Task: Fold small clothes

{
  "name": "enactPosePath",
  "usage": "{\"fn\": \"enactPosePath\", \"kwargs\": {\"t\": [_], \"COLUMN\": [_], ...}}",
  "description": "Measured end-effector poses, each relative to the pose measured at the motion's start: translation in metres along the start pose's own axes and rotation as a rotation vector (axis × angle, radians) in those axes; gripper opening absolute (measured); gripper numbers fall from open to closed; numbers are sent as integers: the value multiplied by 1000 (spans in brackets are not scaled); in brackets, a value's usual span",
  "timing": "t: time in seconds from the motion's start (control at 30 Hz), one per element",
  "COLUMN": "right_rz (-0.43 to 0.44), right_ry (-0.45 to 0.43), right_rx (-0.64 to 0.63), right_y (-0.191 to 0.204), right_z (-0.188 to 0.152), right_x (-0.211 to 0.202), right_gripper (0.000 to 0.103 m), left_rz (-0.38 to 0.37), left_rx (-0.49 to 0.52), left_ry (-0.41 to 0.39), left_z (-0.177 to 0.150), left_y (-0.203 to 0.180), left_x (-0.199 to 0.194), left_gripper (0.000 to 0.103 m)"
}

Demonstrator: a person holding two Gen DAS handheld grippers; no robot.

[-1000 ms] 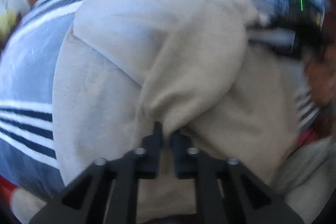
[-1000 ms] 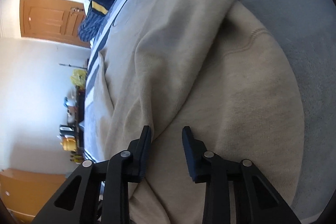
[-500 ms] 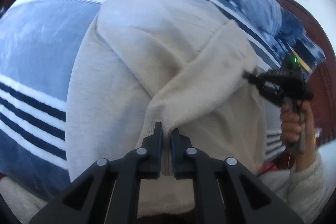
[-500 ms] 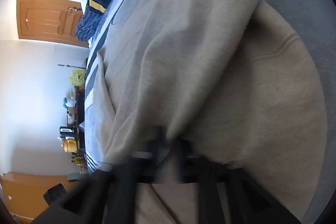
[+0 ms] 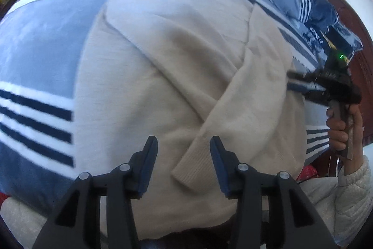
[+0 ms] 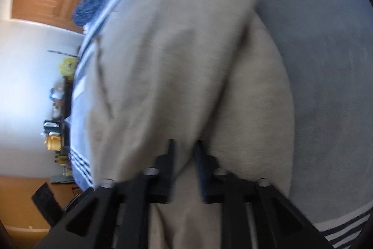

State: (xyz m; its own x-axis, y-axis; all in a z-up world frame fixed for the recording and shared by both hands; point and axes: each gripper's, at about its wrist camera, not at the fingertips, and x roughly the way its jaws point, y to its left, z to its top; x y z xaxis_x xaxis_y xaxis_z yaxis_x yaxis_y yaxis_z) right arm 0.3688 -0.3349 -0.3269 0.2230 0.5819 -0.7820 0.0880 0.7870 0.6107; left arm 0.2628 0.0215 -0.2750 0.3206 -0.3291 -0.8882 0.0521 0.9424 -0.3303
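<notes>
**Folding the second sleeve across a beige sweater**

Lying spread on the striped blue bedspread (image 5: 35,57), the beige sweater (image 5: 144,109) sits near the bed's near edge, its back up and its hem toward the left wrist camera. One sleeve (image 5: 235,97) already crosses the body on a slant, its ribbed cuff (image 5: 193,165) resting flat between the left gripper (image 5: 184,151) fingers. That gripper stands wide, touching nothing, which suits a sleeve that has been laid where it belongs and needs no more holding.

At the sweater's right edge the right gripper (image 6: 184,151) is drawn narrow with a raised fold of the knit (image 6: 177,67) pinched between its fingers; the view is blurred, but cloth clearly hangs up from the tips. Gripping at the side edge makes sense: from there the cloth can be carried inward over the body to narrow the garment. The lifted fold looks loose and heavy, so it may sag or drag the laid sleeve askew if pulled across quickly. Dark patterned bedding (image 5: 314,8) lies by the bed's far edge, well apart from the work.
</notes>
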Motion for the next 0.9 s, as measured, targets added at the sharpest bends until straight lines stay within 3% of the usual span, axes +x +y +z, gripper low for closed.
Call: {"fn": "enactPosePath", "kwargs": {"t": [0.13,0.17,0.2,0.23,0.3,0.4,0.5,0.57,0.63,0.67,0.73,0.77,0.8,0.83,0.9], "right_rz": [0,-5,-8,-8,-31,-62,-59,-60,-75,-60,-7,19,43,60,87], "right_ry": [-30,-32,-26,-23,-29,-41,-32,-27,-26,-26,-26,-43,-89,-136,-206], "right_rx": [23,37,50,51,44,60,65,47,36,46,70,85,104,122,170], "right_y": [-8,-14,-18,-18,-21,-28,-25,-19,-16,-18,-23,-27,-31,-35,-44], "right_z": [7,10,14,15,17,18,20,21,21,22,23,25,26,29,34], "right_x": [-3,-2,1,4,4,1,8,9,11,10,8,2,-9,-21,-38], "right_gripper": [49,49,43,38,15,4,4,4,5,6,18,37,47,60,62], "left_rz": [-73,-96,-101,-94,-108,-121,-36,-43,31,80,103,107,120,120,96], "left_rx": [-42,-53,-58,-63,-76,-95,-64,-99,-82,-74,-49,-24,8,40,103], "left_ry": [42,48,51,52,12,-75,-69,-33,-10,-2,-17,-43,-68,-90,-145], "left_z": [-1,-1,0,1,3,9,12,15,15,16,19,21,24,29,43], "left_y": [-3,-3,-3,-3,-1,10,16,22,22,20,12,3,-8,-21,-50], "left_x": [21,25,27,25,9,-27,-22,-4,10,14,8,-1,-10,-20,-36], "left_gripper": [41,32,5,3,3,3,3,3,8,10,12,12,19,34,57]}}
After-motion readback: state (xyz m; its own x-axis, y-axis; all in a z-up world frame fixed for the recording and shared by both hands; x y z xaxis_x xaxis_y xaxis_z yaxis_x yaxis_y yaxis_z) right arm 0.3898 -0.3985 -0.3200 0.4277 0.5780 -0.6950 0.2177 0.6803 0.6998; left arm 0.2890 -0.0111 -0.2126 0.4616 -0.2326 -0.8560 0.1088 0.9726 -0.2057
